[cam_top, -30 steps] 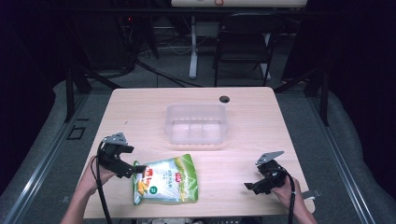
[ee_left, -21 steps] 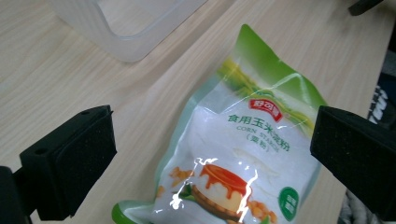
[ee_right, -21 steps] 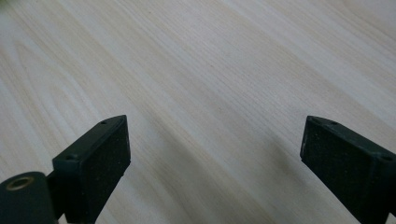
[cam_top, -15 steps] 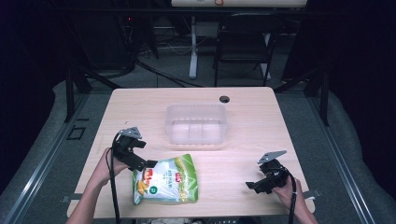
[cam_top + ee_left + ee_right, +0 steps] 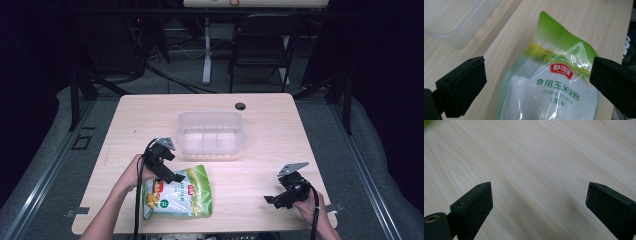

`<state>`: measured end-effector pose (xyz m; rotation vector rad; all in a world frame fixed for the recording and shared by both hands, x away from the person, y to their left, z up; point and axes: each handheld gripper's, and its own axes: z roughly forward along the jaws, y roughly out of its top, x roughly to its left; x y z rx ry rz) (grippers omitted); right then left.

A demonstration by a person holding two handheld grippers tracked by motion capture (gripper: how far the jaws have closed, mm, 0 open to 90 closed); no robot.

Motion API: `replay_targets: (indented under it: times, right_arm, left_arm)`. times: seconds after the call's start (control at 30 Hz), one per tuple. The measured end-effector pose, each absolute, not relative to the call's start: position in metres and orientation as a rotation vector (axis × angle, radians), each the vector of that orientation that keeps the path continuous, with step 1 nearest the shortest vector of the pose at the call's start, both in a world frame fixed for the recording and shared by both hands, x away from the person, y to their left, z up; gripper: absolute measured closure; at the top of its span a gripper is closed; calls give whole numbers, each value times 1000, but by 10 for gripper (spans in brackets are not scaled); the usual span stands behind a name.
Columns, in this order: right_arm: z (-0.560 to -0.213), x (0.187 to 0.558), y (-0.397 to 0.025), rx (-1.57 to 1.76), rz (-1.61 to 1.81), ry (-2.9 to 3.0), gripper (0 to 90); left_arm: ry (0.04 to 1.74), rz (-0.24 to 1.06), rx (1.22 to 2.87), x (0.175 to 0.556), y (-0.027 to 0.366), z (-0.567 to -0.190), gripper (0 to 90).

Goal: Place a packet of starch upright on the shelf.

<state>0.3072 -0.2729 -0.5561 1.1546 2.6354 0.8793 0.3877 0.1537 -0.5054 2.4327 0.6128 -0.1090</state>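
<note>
Corn starch pouch (image 5: 176,197) is lying flat, label up, in the lower left of the high view, near the front edge of the surface (image 5: 280,130). Green sealed top end is pointing toward the upper right of the frame; lying flat this way it is offering that end to a pinch from above.

Left hand-held gripper (image 5: 174,176) is hovering over the pouch's upper left corner, jaws spread wide. In the left gripper view the pouch (image 5: 551,82) is sitting between the two black jaws, which are straddling it without touching; nothing is being held. Judgement: the wide opening is being kept so both pads can pass either side of the pouch before closing.

Clear plastic container (image 5: 211,134) is standing just above the pouch in the frame, close to it but apart, open side up; its rim corner (image 5: 454,22) is showing at the upper left of the left gripper view. Likely destination for the pouch. Its near wall is the only thing standing between the pouch and its inside, so a lift over the rim is probably needed.

Right hand-held gripper (image 5: 280,197) is resting low at the lower right, well apart from the pouch, jaws wide and empty over bare wood (image 5: 536,170). A small dark disc (image 5: 241,106) is sitting at the far edge, out of the way.
</note>
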Motion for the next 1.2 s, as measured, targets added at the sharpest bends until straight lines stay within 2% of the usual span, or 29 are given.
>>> replay_targets:
  times: [0.1,0.2,0.47,0.57,0.63,0.67,0.7,0.77,0.83,0.93,1.2]
  right_arm:
    - [-557,307,-273,1156,876,2638,64]
    - [-556,307,-275,1159,892,2642,60]
    - [-556,307,-275,1146,891,2652,60]
    - [-556,305,-273,1135,906,2650,60]
    - [-554,304,-273,1126,892,2659,60]
    - [-555,304,-272,1119,900,2656,60]
    - [-555,304,-272,1126,901,2659,61]
    - [-556,305,-272,1135,886,2661,60]
    - [-556,305,-273,1138,883,2661,60]
    - [-555,304,-273,1136,878,2666,61]
    - [-557,305,-272,1147,865,2666,62]
  left_arm:
    - [603,-110,2451,389,148,-509,21]
    - [597,-151,2463,392,142,-518,88]
    - [571,-187,2506,397,127,-531,171]
    - [589,-180,2539,398,123,-535,277]
    - [595,-155,2550,398,124,-537,308]
    - [634,-125,2527,398,125,-536,385]
    - [657,-121,2500,397,127,-536,506]
    - [671,-119,2475,399,132,-536,656]
    - [674,-98,2480,399,134,-536,739]
    - [671,-98,2474,397,136,-534,807]
    - [666,-74,2460,395,143,-533,890]
